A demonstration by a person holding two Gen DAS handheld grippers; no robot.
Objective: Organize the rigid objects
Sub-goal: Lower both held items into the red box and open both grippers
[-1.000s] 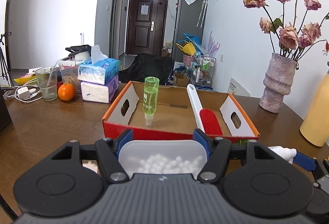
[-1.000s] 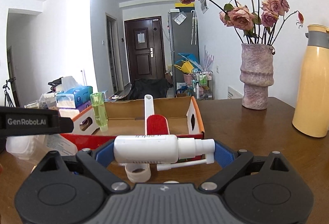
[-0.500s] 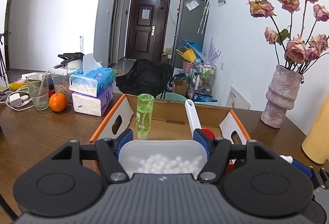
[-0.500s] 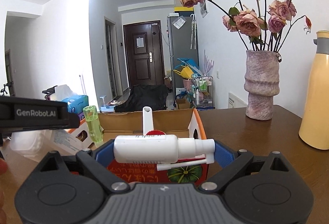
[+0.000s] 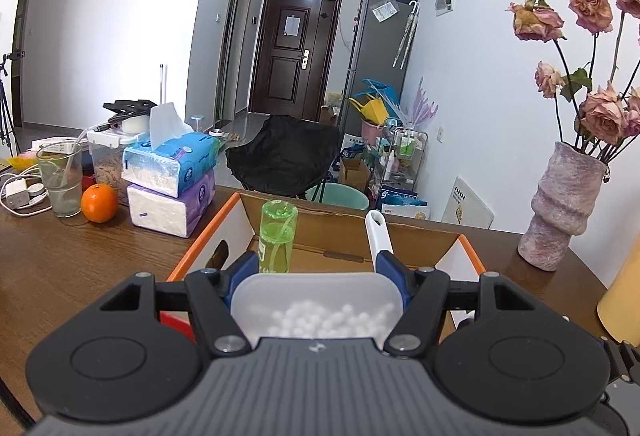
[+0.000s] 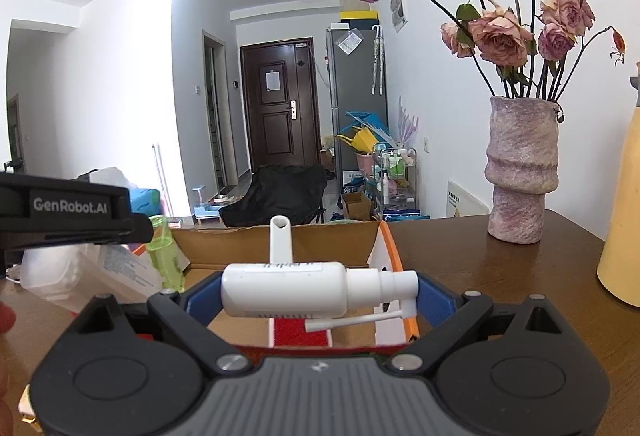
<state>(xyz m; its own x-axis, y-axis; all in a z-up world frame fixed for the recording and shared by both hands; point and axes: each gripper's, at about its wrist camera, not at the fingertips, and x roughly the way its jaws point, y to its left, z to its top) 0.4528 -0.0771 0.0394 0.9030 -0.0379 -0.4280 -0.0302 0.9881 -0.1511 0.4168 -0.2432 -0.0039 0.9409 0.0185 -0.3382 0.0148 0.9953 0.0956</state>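
Left gripper (image 5: 316, 278): jaws clamped on translucent plastic tub of white beads (image 5: 316, 306), held above near edge of open orange-rimmed cardboard box (image 5: 416, 232). Right gripper (image 6: 316, 294): jaws clamped on white plastic spray bottle (image 6: 288, 290), lying crosswise, also above the box. Inside box: green translucent bottle (image 5: 277, 242), upright; white-handled red brush (image 6: 281, 242). Right of box: mottled pink ceramic vase (image 6: 522, 172).

White spray bottle (image 6: 288, 290) horizontal, gripper-held (image 6: 316, 296).

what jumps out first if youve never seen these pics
Up front, each claw grips something: the left claw holds a translucent tub of white balls, the right claw a white spray bottle lying sideways. Just beyond sits an open cardboard box with a green bottle standing inside, and a vase of dried pink roses stands on the table to the right.
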